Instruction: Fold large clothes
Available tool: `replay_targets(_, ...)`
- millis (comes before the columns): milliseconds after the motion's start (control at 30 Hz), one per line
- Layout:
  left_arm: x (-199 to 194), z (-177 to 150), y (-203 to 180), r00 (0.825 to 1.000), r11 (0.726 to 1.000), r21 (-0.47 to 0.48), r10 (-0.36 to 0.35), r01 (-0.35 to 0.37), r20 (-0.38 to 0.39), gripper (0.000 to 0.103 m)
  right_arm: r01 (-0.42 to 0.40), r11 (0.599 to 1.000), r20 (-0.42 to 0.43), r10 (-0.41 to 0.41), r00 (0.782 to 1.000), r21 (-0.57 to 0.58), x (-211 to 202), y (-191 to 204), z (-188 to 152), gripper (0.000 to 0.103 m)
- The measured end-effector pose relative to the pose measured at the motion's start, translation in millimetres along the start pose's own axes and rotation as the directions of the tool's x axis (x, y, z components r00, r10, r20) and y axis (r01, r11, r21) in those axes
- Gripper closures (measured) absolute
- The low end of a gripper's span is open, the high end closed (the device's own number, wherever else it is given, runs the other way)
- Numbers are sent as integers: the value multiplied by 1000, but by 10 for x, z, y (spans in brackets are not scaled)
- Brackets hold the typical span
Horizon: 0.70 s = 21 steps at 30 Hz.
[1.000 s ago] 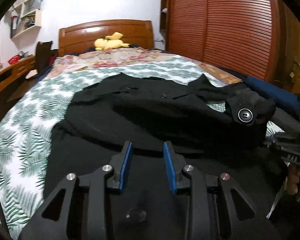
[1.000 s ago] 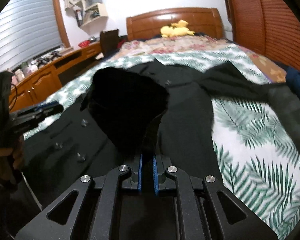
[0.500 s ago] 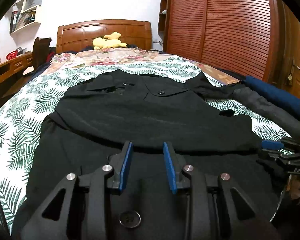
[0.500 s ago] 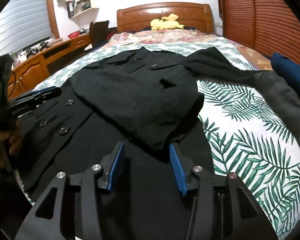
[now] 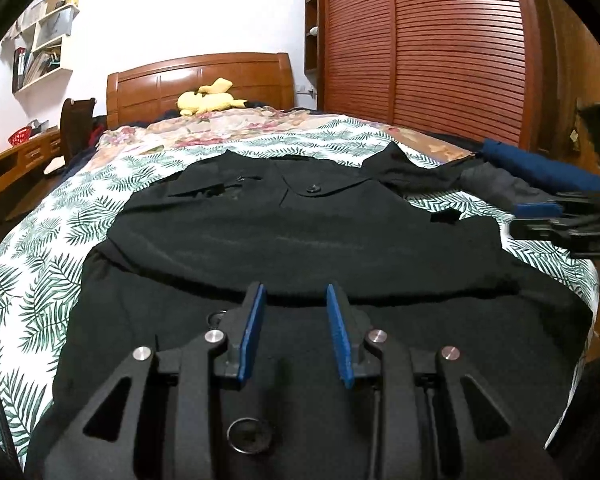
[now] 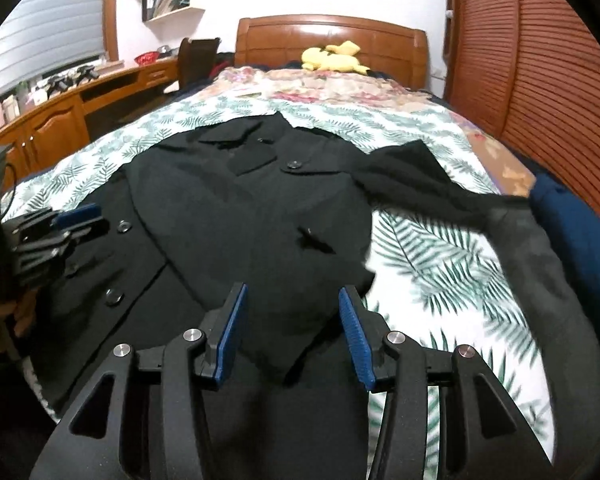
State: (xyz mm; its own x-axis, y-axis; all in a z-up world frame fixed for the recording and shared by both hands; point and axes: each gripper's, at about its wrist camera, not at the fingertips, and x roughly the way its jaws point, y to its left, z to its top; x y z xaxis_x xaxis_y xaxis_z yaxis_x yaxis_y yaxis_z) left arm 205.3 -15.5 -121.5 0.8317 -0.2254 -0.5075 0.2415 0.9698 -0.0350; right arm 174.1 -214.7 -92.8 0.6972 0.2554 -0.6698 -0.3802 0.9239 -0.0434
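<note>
Bed (image 5: 48, 240): palm-leaf print cover, wooden headboard (image 5: 196, 76) at the far end. Bare leaf-print margin shows along the left edge and in a wider patch to the right of the garment.

Slatted wooden wardrobe (image 5: 440, 48): runs along the bed's right side.

Black coat (image 5: 300, 232): spread flat down the middle of the bed, collar toward the headboard, one side folded over the front; its folded edge runs across just beyond the left gripper's pads. One sleeve (image 6: 412, 172) trails out to the right over the cover. Near hem reaches the bed's foot edge.

Dark blue and grey cloth (image 6: 556, 240): lies along the bed's right edge.

Right gripper (image 6: 292, 320): blue pads well apart after just opening, nothing pinched; folded coat corner lies under the gap.

Left gripper (image 5: 296, 320): pads partly apart, empty, poised over the coat's lower front.

Yellow plush toy (image 5: 208, 98): at the headboard.
</note>
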Motion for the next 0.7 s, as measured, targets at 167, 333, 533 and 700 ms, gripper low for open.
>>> replay_targets(167, -20, 5, 23, 1000, 1000, -11, -26, 26, 9, 73, -10, 1000, -111, 8, 994, -16, 435, -46, 106, 55)
replay_targets(333, -50, 5, 15, 999, 999, -12, -44, 45, 15, 69, -19, 999, -243, 26, 970, 32, 882, -218, -45, 55)
replay_targets(533, -135, 56, 9, 997, 997, -14, -71, 72, 35, 64, -3, 1000, -228, 4, 974, 4, 861, -187, -100, 52)
replay_targets(700, -247, 121, 46, 995, 997, -14, -69, 71, 74, 62, -5, 1000, -224, 6, 975, 8, 874, -193, -107, 51)
